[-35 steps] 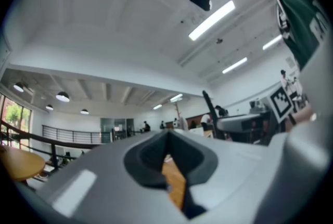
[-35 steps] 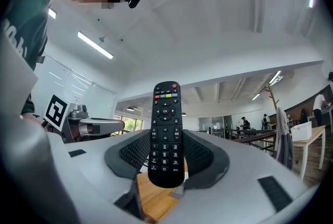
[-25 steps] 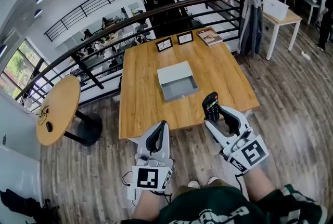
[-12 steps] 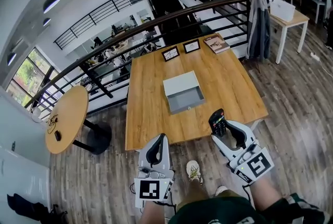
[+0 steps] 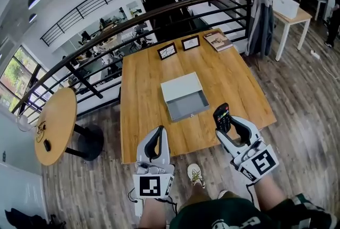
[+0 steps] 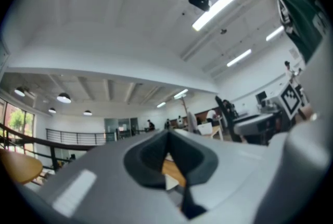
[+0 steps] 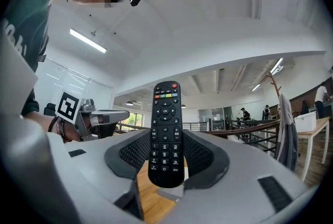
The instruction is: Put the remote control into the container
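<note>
The remote (image 5: 221, 116) is pinched in the right gripper (image 5: 228, 119), just right of centre and a bit below the middle of the head view, over the near edge of the table (image 5: 143, 95). In the right gripper view the remote (image 7: 166, 134) stands upright dead centre, button side to the camera, red button at the top. Both ribbed pads press on its lower half, one on each side, so the right gripper (image 7: 166, 151) is clamped on it with the jaws held a moderate way apart by the body, and most of the upper half pokes out past the tips

The container (image 5: 179, 86) is an open grey box in the middle of the table, up and to the left of the remote and clearly apart from it. It looks empty from here

The left gripper (image 5: 158, 130) sits lower left of centre, also at the near table edge. In its own view the left gripper (image 6: 167, 137) has its tips together with nothing between them, only a sliver of wood showing behind

Further back on the table: two frames (image 5: 167, 51) and a book (image 5: 217, 40) near the far edge. A round table (image 5: 53, 124) is at the left, and a jacket (image 5: 258, 13) hangs at the upper right
</note>
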`<state>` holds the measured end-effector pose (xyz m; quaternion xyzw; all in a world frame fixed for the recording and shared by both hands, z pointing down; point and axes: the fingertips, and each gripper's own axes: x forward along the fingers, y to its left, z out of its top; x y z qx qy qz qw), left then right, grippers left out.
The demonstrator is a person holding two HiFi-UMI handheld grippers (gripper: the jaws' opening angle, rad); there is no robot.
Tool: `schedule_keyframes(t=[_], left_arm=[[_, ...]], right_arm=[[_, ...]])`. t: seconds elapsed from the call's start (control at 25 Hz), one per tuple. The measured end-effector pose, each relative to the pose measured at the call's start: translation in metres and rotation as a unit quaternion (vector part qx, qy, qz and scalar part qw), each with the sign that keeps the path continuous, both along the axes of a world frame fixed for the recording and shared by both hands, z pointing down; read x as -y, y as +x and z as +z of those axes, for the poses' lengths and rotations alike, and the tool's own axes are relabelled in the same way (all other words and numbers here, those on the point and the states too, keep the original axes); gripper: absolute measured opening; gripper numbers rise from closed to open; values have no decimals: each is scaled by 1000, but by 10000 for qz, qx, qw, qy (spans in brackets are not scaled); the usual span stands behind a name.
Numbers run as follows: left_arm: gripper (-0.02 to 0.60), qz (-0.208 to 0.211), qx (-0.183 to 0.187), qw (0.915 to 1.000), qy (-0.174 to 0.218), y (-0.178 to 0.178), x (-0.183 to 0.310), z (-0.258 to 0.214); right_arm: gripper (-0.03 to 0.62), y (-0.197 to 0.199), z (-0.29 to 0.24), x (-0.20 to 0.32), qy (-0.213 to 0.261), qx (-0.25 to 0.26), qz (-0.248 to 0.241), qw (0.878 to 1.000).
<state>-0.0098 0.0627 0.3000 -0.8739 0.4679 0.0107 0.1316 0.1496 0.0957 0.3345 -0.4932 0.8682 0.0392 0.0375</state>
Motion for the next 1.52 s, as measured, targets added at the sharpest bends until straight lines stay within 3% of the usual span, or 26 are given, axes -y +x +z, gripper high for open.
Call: schedule_keyframes(t=[0.32, 0.6, 1.12, 1.32, 1.52], left_arm=[[0, 317, -134, 9994, -96, -20, 104, 6], [0, 628, -237, 9977, -123, -39, 165, 6], [0, 800, -423, 9954, -299, -58, 209, 14], [0, 806, -414, 9954, -295, -52, 209, 12], [-1, 698, -424, 9963, -252, -49, 216, 3]], right_arm=[[201, -32, 2, 100, -69, -263, 208, 9994], [199, -57, -2, 156, -46, -207, 432, 9988], [199, -72, 6, 197, -145, -189, 640, 9977], [199, -68, 3, 204, -85, -80, 486, 9988], [199, -74, -5, 217, 61, -298, 233, 9993]])
